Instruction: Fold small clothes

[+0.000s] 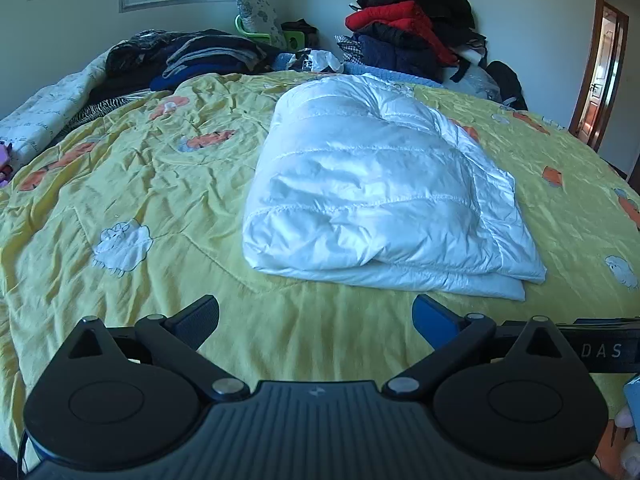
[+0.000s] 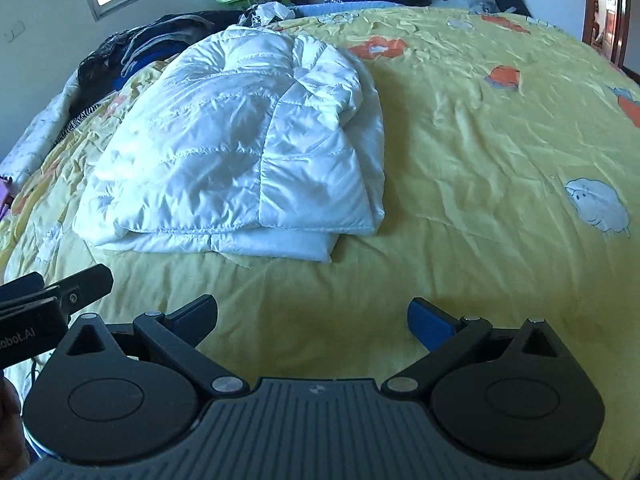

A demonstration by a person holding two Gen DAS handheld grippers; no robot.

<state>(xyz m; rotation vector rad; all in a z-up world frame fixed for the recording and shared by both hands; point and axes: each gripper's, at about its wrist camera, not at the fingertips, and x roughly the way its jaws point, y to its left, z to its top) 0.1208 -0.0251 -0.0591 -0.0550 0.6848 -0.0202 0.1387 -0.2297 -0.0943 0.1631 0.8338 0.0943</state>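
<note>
A white quilted puffer jacket lies folded into a thick bundle on the yellow bedspread. It also shows in the right wrist view, to the upper left. My left gripper is open and empty, held just short of the jacket's near edge. My right gripper is open and empty, over bare bedspread in front of and to the right of the jacket. The left gripper's body shows at the right wrist view's left edge.
Piles of dark clothes lie at the far left of the bed. A stack of red and black coats stands at the back. A white plastic bag lies behind the jacket. A door is at the right.
</note>
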